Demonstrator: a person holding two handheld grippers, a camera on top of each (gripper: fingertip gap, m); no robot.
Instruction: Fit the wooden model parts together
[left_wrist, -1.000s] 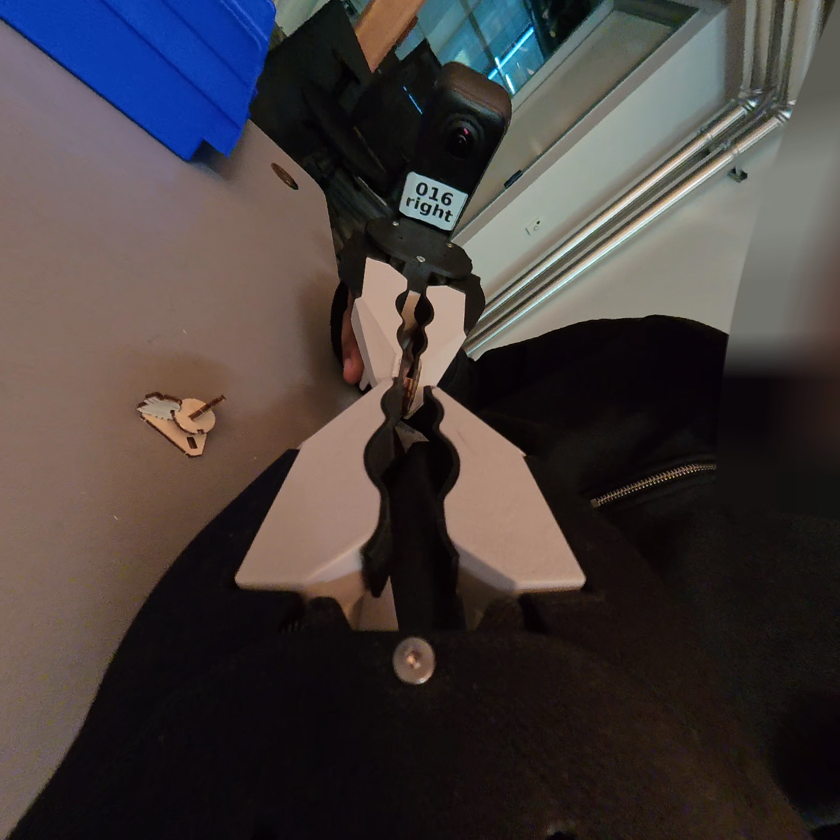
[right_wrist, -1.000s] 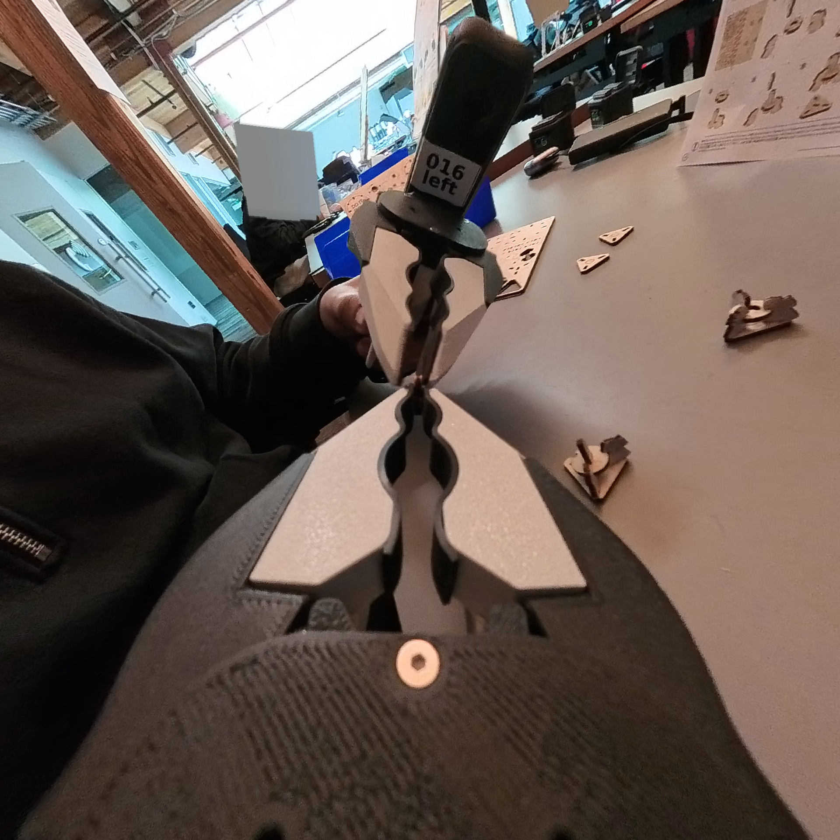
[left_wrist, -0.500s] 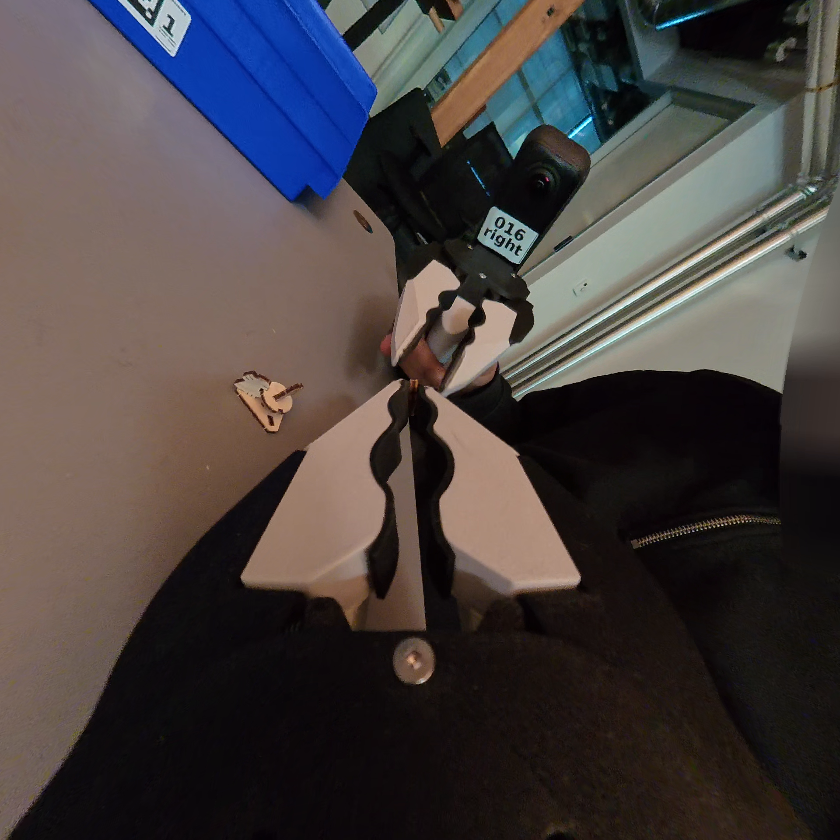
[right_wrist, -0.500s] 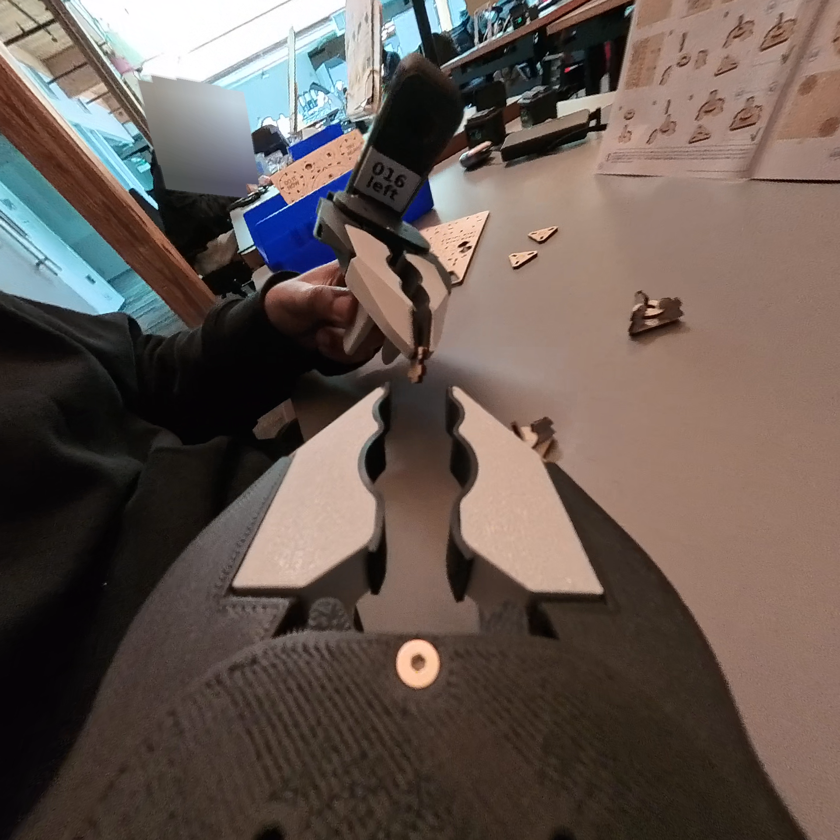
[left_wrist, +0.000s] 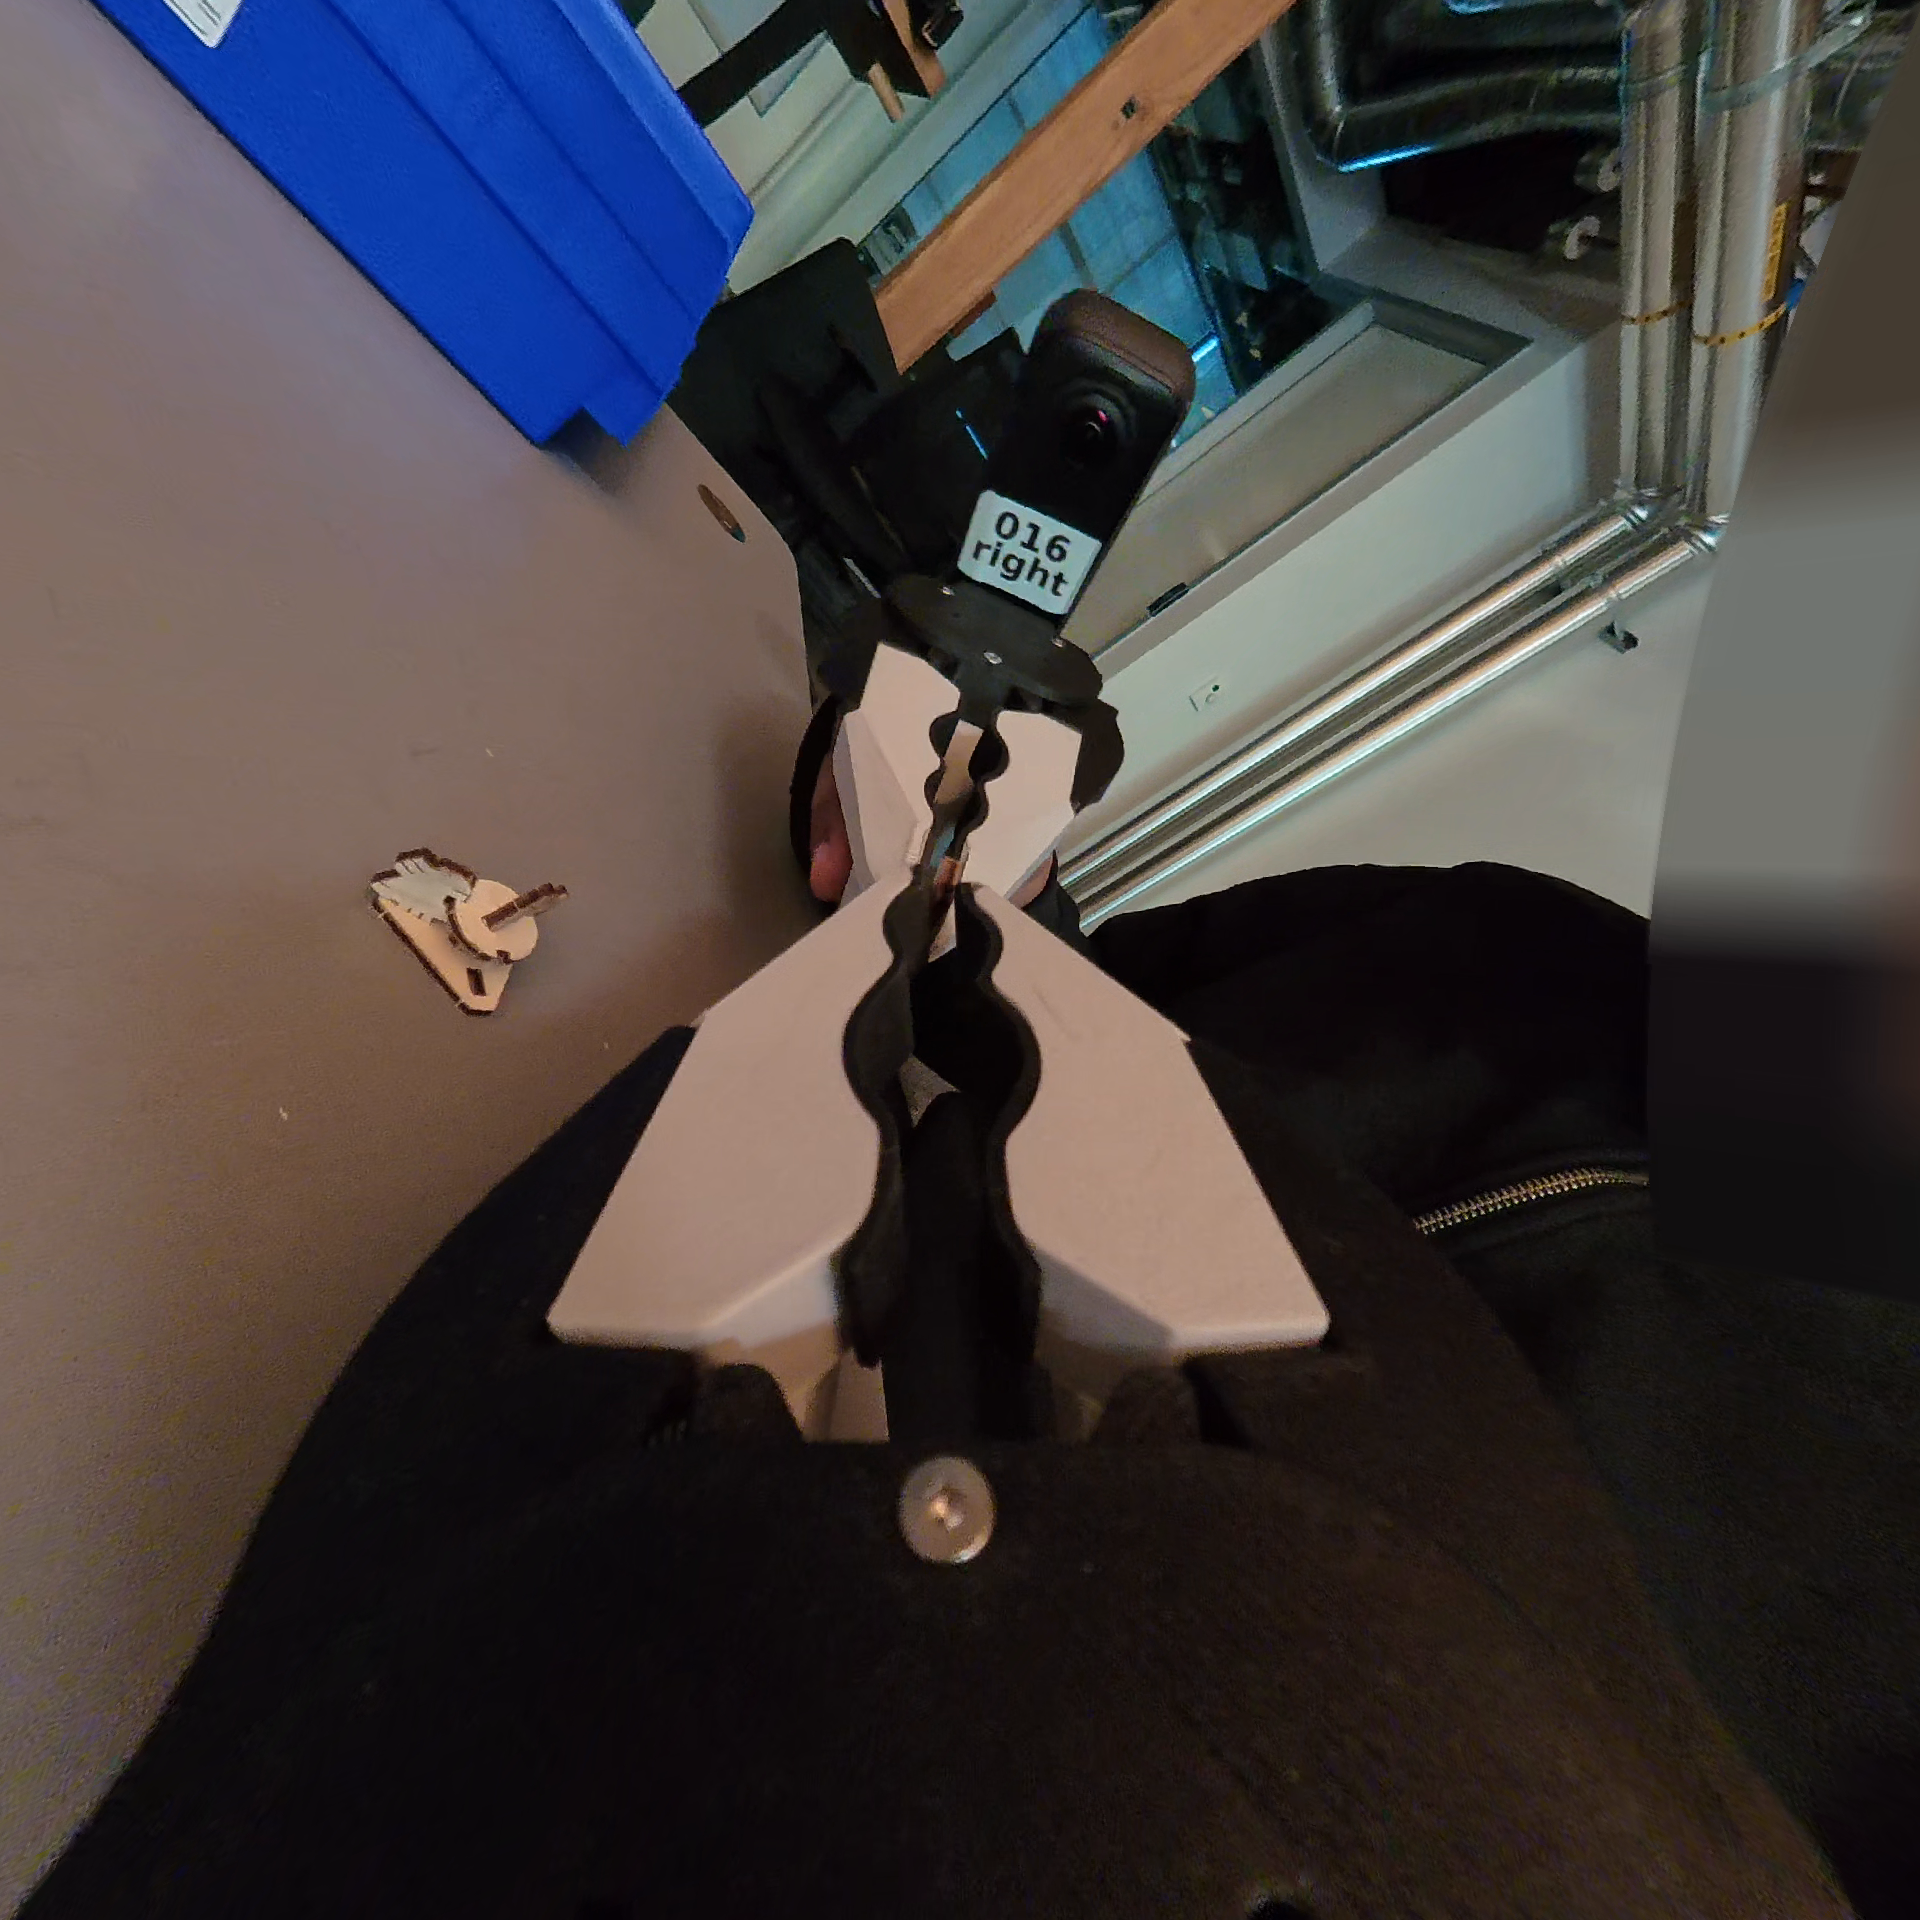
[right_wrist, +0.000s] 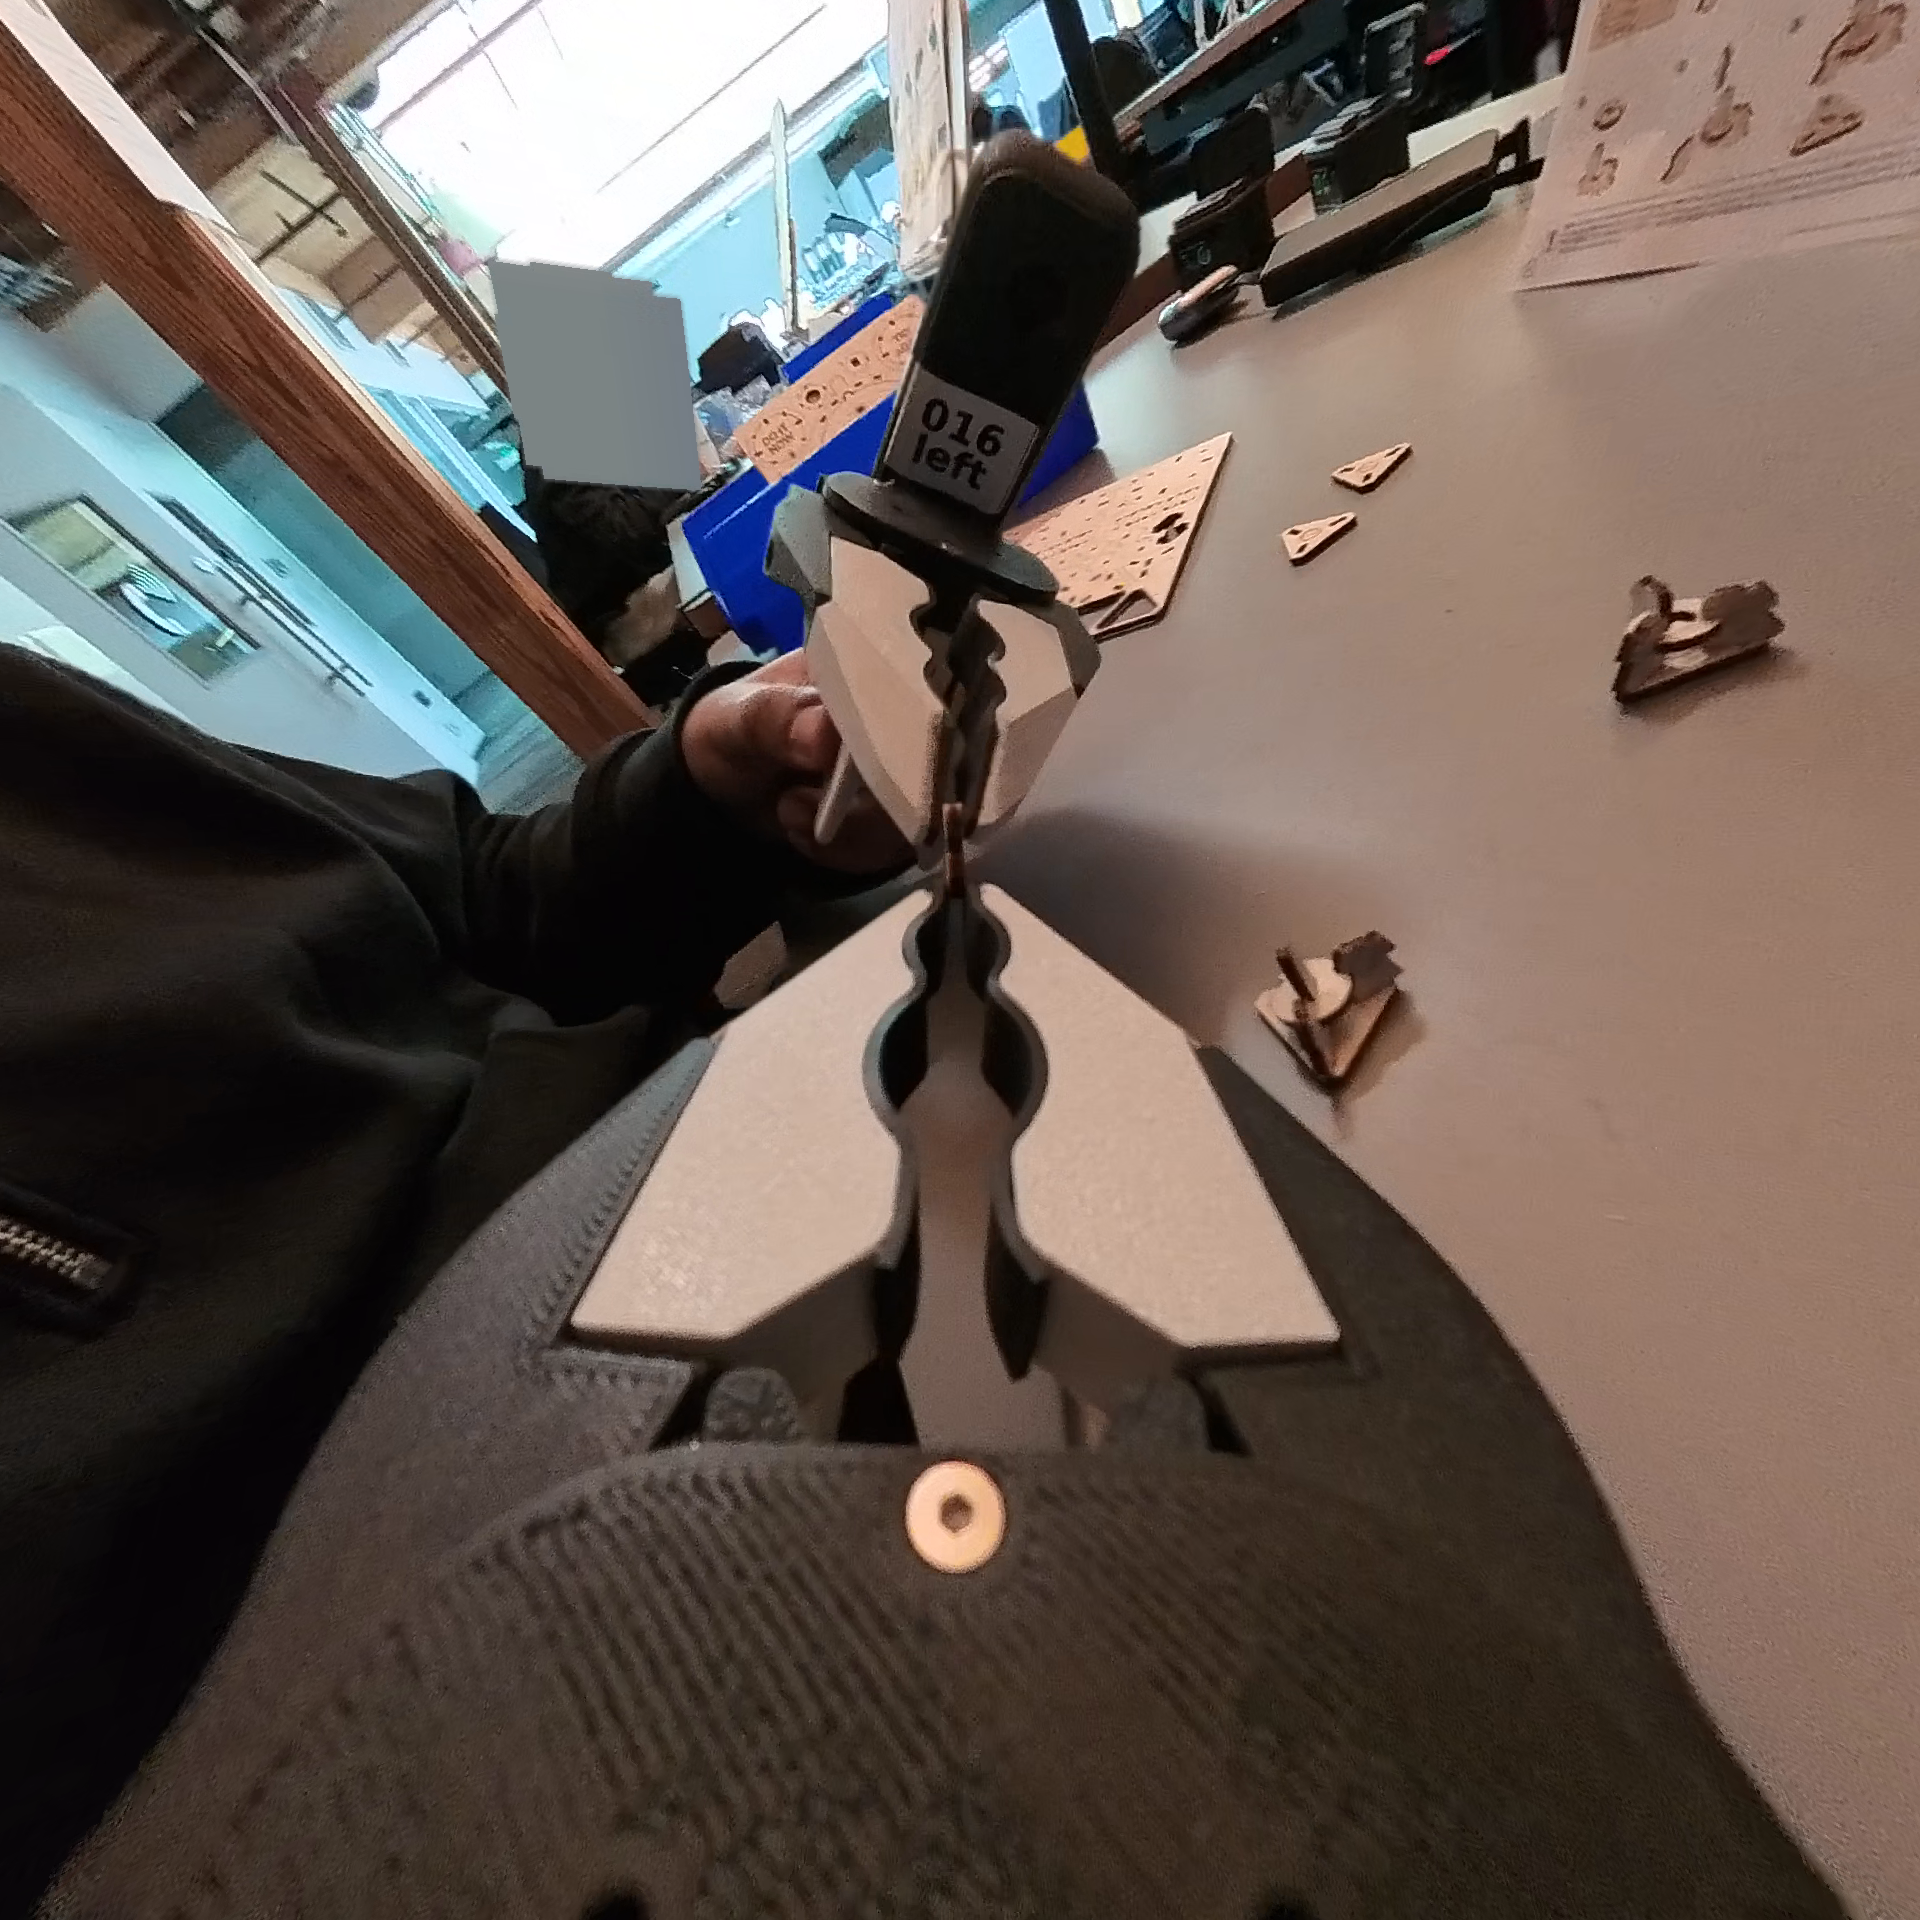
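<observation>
My left gripper (left_wrist: 940, 906) and my right gripper (right_wrist: 951, 906) meet tip to tip above the edge of the grey table (right_wrist: 1558, 1195). A small thin wooden piece (right_wrist: 951, 857) bridges the two sets of tips, and both grippers are shut on it, one at each end. It also shows in the left wrist view (left_wrist: 942, 891). The right gripper (left_wrist: 954, 857) faces me in the left wrist view, and the left gripper (right_wrist: 958, 821) faces me in the right wrist view. A hand (right_wrist: 769, 748) holds the left gripper.
A small wooden assembly (right_wrist: 1330, 1003) with a peg lies on the table close by; it also shows in the left wrist view (left_wrist: 462, 925). Farther off are another assembly (right_wrist: 1694, 649), two wooden triangles (right_wrist: 1317, 535), a punched wooden sheet (right_wrist: 1132, 530), a blue bin (left_wrist: 447, 187) and a printed sheet (right_wrist: 1745, 135). Only a small space, under 4 cm, lies between the two pairs of fingers. Both grippers' tips are roughly 20 cm from the assembly (right_wrist: 1694, 649).
Half a second ago my right gripper stood open and apart while the left alone held the piece. The right has come back and shut on the piece's free end.
</observation>
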